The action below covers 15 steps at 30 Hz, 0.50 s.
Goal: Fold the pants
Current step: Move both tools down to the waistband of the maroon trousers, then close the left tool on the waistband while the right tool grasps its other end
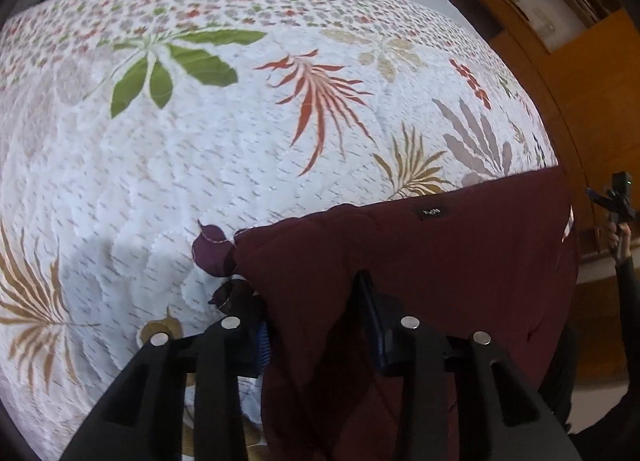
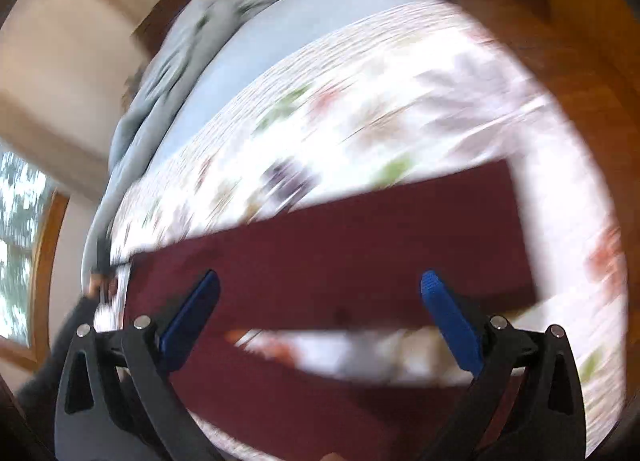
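The maroon pants [image 1: 460, 261] lie at the near edge of the floral quilt [image 1: 200, 161]. The left gripper [image 1: 316, 325] pinches a bunched fold of them, while the right gripper [image 2: 320, 301] hangs wide open and empty above the cloth. With only that one pinch holding, the fabric may slip free or drag crooked.
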Each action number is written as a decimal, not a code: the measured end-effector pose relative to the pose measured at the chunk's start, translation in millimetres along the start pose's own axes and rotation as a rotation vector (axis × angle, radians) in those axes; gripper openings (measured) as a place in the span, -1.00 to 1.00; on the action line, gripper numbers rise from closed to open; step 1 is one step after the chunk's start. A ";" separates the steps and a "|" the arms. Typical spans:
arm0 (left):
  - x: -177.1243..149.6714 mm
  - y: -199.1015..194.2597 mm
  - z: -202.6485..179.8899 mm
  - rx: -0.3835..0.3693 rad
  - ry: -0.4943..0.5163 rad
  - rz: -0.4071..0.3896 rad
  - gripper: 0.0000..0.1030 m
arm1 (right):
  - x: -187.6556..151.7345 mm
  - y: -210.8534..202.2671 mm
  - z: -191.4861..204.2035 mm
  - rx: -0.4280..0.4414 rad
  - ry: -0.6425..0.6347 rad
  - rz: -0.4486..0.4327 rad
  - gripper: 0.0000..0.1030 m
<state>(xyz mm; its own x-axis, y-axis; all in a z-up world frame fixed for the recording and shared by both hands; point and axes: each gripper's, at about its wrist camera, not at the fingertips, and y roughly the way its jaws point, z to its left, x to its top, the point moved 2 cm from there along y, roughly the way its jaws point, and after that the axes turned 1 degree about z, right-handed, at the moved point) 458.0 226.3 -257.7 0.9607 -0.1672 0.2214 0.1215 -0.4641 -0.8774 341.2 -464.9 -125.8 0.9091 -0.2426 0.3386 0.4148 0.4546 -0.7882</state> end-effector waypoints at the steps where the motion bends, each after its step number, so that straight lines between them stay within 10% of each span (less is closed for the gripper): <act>1: 0.1 0.0 2.8 -0.013 -0.024 -0.005 -0.18 | 12.6 0.3 -17.9 -0.013 0.019 0.007 0.95; 15: 11.9 14.0 -4.4 -0.010 -0.127 0.021 0.23 | 63.3 80.2 -115.1 -0.022 -0.027 0.204 0.95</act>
<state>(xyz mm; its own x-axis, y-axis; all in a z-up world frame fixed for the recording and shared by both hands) 470.0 214.0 -265.5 0.9869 -0.0660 0.1473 0.0993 -0.4706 -0.8767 427.8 -542.5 -226.7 0.9749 -0.1244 0.1845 0.2218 0.4728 -0.8528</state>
